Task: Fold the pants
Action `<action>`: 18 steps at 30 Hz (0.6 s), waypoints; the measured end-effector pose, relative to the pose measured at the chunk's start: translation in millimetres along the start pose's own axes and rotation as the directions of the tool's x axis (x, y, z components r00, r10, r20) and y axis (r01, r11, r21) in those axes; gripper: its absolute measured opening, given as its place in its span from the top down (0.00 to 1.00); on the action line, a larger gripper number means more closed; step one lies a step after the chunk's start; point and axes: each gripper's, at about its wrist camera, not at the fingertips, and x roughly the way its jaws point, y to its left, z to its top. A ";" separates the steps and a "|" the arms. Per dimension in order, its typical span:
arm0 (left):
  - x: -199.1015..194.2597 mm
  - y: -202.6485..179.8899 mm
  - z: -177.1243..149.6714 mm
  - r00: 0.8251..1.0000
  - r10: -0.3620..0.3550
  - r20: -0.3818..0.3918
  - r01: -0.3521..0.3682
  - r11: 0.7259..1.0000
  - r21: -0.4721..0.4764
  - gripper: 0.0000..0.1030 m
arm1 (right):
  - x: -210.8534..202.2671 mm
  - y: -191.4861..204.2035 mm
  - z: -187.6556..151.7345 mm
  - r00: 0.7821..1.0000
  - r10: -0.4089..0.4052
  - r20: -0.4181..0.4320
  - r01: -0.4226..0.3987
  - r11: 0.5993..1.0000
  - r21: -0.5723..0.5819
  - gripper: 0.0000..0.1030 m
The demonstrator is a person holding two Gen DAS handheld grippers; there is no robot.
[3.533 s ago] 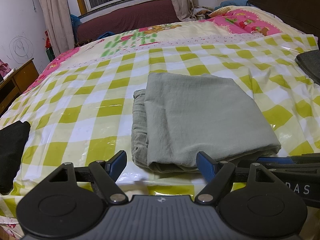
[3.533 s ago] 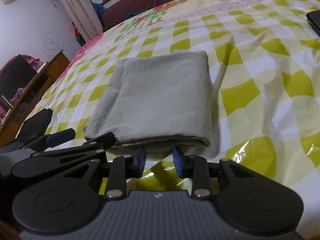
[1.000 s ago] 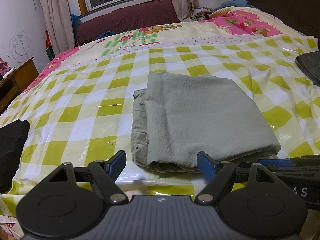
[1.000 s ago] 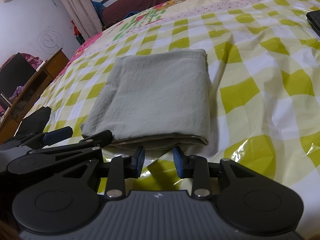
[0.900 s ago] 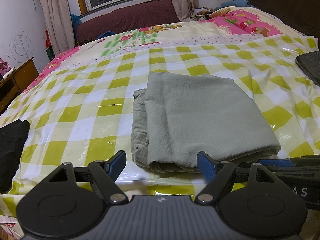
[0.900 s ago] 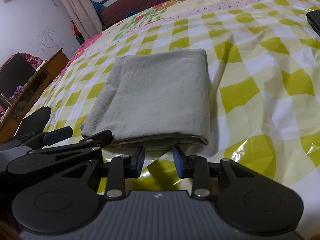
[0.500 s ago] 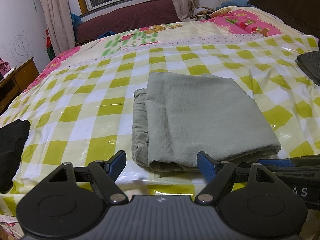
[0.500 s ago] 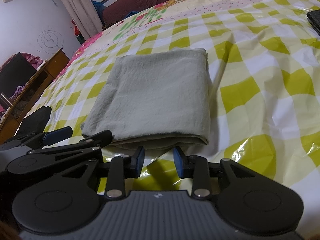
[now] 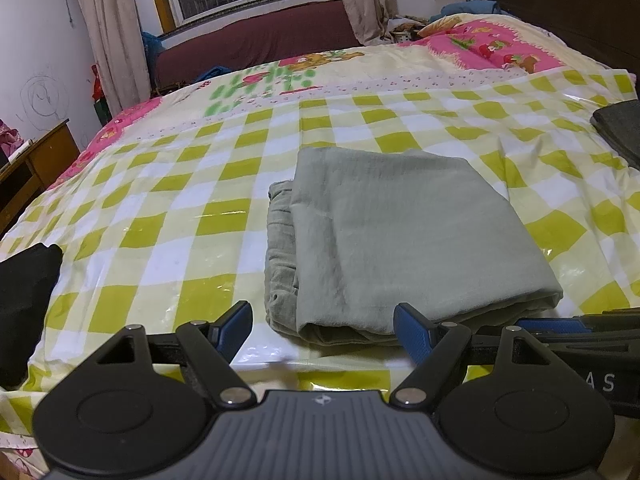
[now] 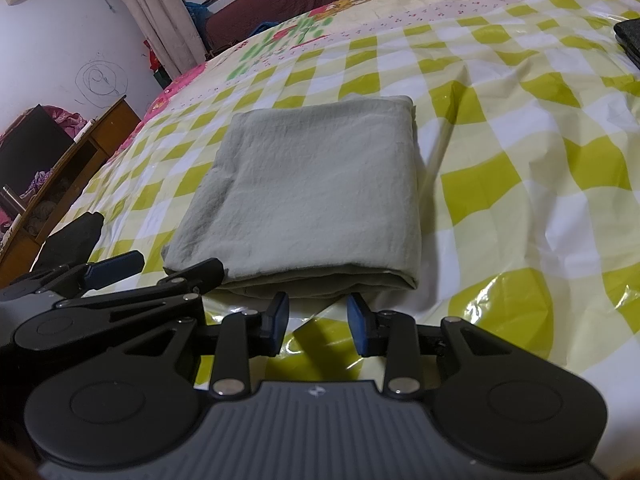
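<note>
Both of my grippers hang just short of the near edge of the folded pants (image 9: 404,236), and neither has hold of anything. My left gripper (image 9: 323,325) has its blue fingers (image 9: 234,325) spread wide, with the near left corner of the pants showing in the gap between them but not touched. My right gripper (image 10: 318,318) has its fingers (image 10: 359,322) much closer together, yet there is still a clear gap, and only the shiny cover shows through it. From my right camera I can see my left gripper low at the left, beside the near left corner of the pants; from my left camera the right one pokes in at the lower right edge.

The pants are grey-green and lie flat in a neat rectangle on the yellow and white checked plastic sheet (image 9: 168,224) that covers the bed. Along the left side, lower layers stick out a little from under the top layer. The right side is a tidy stacked edge.

A black cloth (image 9: 24,292) lies at the left edge of the sheet, well apart from the pants. A dark folded thing (image 9: 620,128) sits at the far right edge. Beyond the sheet is a pink and cream quilt (image 9: 480,48), then a dark red sofa (image 9: 260,40) under a barred window with curtains. A wooden desk (image 10: 80,148) stands at the left by a white wall with a scribble.
</note>
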 end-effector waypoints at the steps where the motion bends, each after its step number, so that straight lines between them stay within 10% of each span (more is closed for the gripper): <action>1: -0.1 0.1 -0.1 1.000 0.000 0.001 0.000 1.000 0.001 0.12 | 0.0 0.0 0.0 1.000 0.000 0.000 0.000 1.000 0.000 0.67; 18: -2.8 -0.5 0.6 1.000 0.007 0.001 -0.007 1.000 0.007 0.12 | -0.1 -0.8 0.1 1.000 0.001 -0.001 -0.001 1.000 -0.001 0.65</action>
